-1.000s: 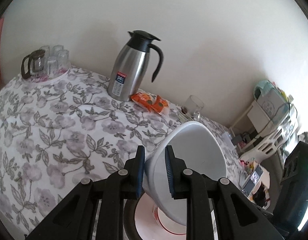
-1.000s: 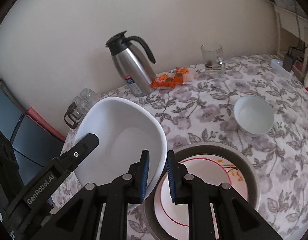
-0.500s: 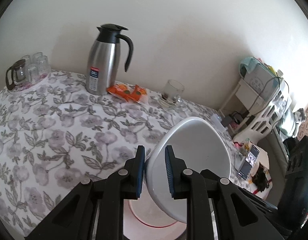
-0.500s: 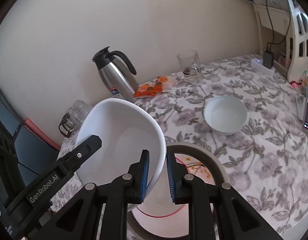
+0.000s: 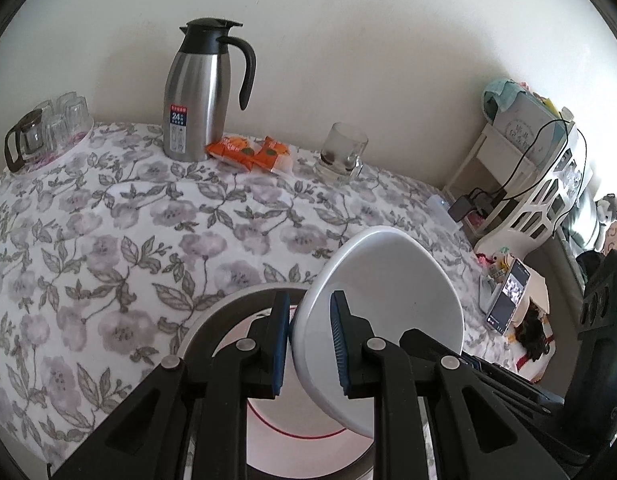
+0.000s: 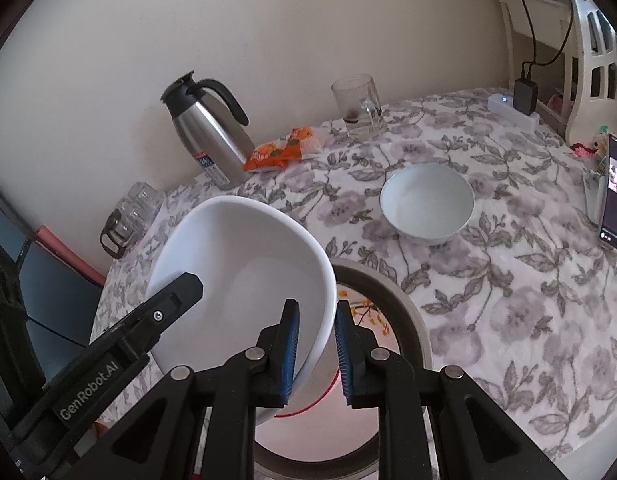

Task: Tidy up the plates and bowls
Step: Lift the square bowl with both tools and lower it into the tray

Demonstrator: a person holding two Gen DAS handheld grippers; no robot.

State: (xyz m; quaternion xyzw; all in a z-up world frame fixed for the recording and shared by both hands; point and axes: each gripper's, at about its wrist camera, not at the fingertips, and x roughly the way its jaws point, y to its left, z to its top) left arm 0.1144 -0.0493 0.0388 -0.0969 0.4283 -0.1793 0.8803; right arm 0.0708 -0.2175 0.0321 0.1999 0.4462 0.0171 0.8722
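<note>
Both claws pinch the same large white bowl (image 6: 244,280), one on each side of its rim. The left claw (image 5: 308,344) has its blue pads pressed on the rim with the bowl's wall between them, and the right claw (image 6: 314,356) does the same on the opposite edge. The bowl hangs tilted above a grey-rimmed plate (image 6: 408,312) that lies on the tabletop (image 5: 108,220) at its near edge. Whether the bowl's underside touches anything below it I cannot tell, because the claws and the bowl cover that spot.

Inside the grey-rimmed plate lies a white plate with a red ring (image 6: 328,394); only a crescent of it shows, with a scrap of orange pattern peeking out past the bowl. Most of both plates is hidden behind the black claw arms.

A smaller white bowl (image 6: 427,206) stands upright by itself on the flowered cloth, well apart from the plates, and looks empty.

Along the wall stand a steel thermos jug (image 5: 200,92), an orange snack packet (image 5: 248,154) just beside it, and a glass mug (image 5: 342,152) with something dark at its bottom. A cluster of upturned glasses with a small glass teapot (image 5: 44,128) sits at the far left corner, blurred by the lens. At the right edge a phone (image 6: 616,196) stands propped, its screen lit but too small to read, and it is cut off by the frame.
</note>
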